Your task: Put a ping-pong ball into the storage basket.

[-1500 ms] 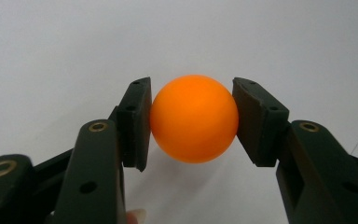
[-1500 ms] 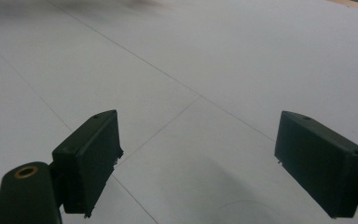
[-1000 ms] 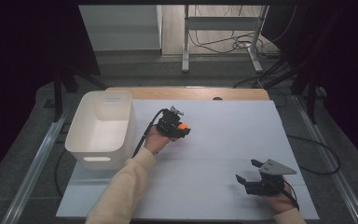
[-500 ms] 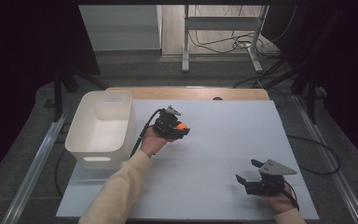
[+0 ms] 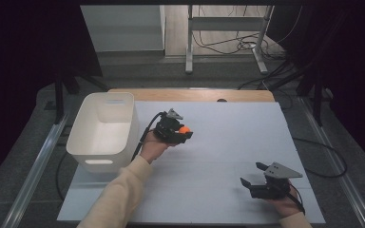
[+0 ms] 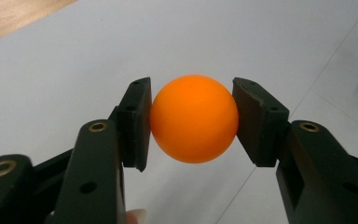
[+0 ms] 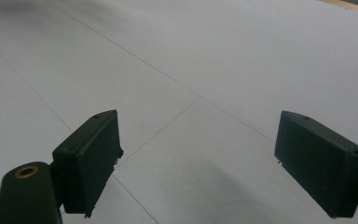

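Left gripper (image 5: 184,133) clamps orange ball (image 6: 194,118) between 2 pads, above white mat. White bin (image 5: 103,130) lies just beside it, on person's left. Right gripper (image 5: 253,176) spread wide, empty, well apart.

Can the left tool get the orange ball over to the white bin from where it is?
Probably yes. The left tool is shut on the orange ball, and the white bin sits open-topped just beside that hand, with nothing between them.
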{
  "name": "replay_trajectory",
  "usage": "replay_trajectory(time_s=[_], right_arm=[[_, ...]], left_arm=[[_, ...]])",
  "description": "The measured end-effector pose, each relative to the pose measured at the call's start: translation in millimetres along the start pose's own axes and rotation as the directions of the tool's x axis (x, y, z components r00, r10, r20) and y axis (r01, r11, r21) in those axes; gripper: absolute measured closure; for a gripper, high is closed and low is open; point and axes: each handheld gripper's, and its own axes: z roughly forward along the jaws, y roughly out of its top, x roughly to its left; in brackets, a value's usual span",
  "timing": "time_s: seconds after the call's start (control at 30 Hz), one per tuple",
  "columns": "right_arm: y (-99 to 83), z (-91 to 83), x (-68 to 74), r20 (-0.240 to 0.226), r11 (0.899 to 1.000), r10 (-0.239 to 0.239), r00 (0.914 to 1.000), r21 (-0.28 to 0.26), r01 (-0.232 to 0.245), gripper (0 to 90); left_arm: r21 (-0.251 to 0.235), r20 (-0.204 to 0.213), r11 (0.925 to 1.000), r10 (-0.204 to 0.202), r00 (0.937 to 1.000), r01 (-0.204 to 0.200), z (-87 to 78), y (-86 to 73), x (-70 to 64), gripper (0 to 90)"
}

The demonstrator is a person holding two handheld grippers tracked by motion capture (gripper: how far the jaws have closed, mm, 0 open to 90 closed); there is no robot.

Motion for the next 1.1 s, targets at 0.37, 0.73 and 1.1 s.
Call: replay_trajectory(time_s=[0.37, 0.73, 1.1], right_arm=[[0.0, 0.4, 0.4, 0.000, 1.000, -0.004, 1.0000, 0.003, 0.004, 14.7], [0.0, 0.8, 0.8, -0.002, 1.000, -0.003, 1.0000, 0.003, 0.003, 14.7], [0.3, 0.6, 1.4, -0.004, 1.000, -0.006, 1.0000, 0.001, 0.006, 14.8]], left_arm=[[-0.022, -0.006, 0.9997, 0.013, 0.9999, -0.013, -18.1, -5.4, -3.9, 49.8], [-0.037, -0.012, 0.9990, 0.026, 0.9996, -0.026, -30.3, -6.1, -6.2, 49.8], [-0.057, -0.015, 0.9979, 0.028, 0.9995, -0.028, -40.6, -6.4, -8.1, 49.8]])
